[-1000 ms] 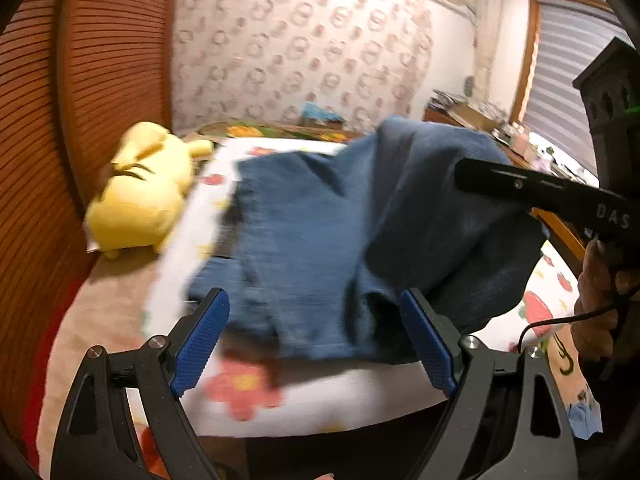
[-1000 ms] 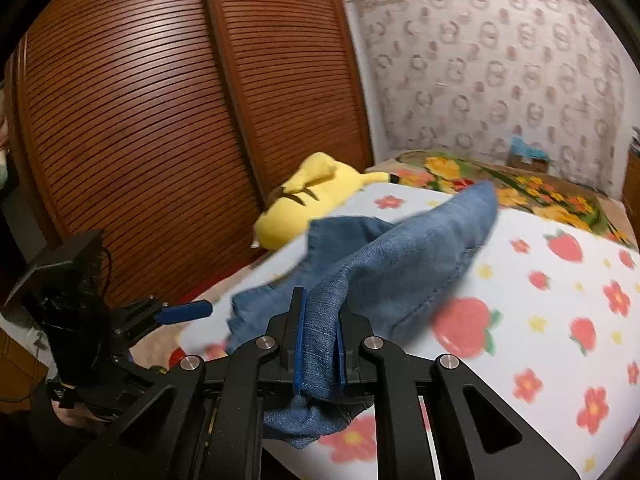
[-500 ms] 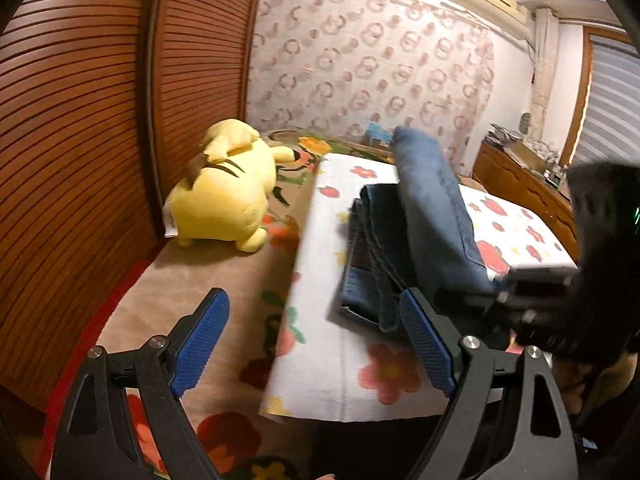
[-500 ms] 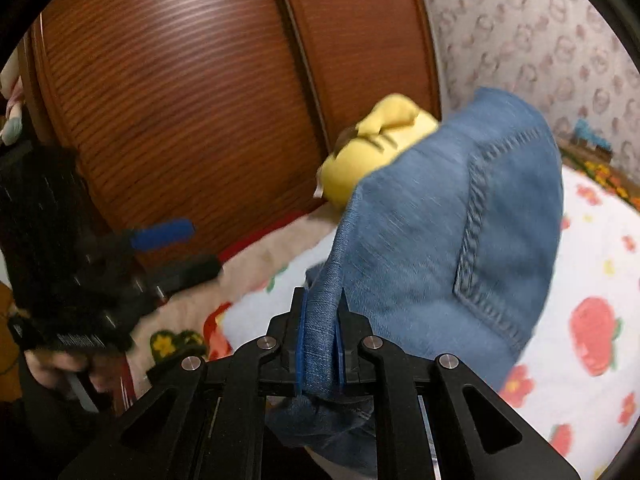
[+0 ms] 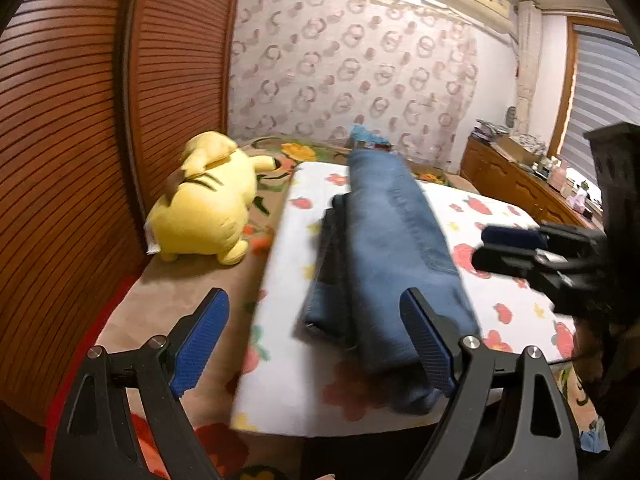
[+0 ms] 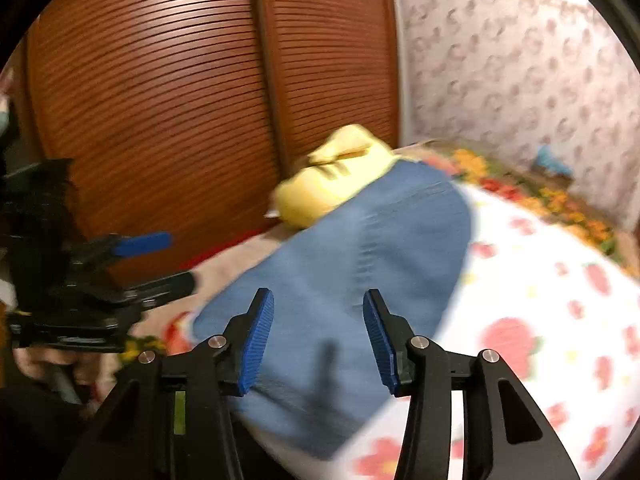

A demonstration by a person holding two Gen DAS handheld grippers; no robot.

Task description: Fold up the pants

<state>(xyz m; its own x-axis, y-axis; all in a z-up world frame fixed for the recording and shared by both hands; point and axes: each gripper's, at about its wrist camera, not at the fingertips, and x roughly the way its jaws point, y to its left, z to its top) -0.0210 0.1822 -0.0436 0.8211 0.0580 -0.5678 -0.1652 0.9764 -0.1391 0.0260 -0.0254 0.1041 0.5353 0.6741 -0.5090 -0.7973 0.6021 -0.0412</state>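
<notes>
Warm dim indoor light, heavy fisheye bending at edges, motion blur (worst in right view).

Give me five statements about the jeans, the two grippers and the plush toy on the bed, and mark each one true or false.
1. The jeans lie folded lengthwise on the white flowered sheet. True.
2. The right gripper is clamped on denim. False: its jaws stand apart with nothing between them.
3. The left gripper is open and holds nothing. True.
4. The yellow plush toy sits on top of the jeans. False: it rests beside them, on the side toward the wooden slatted doors.
5. The plush toy lies on the white sheet. False: it lies off the sheet, on the beige floral bedcover.
</notes>
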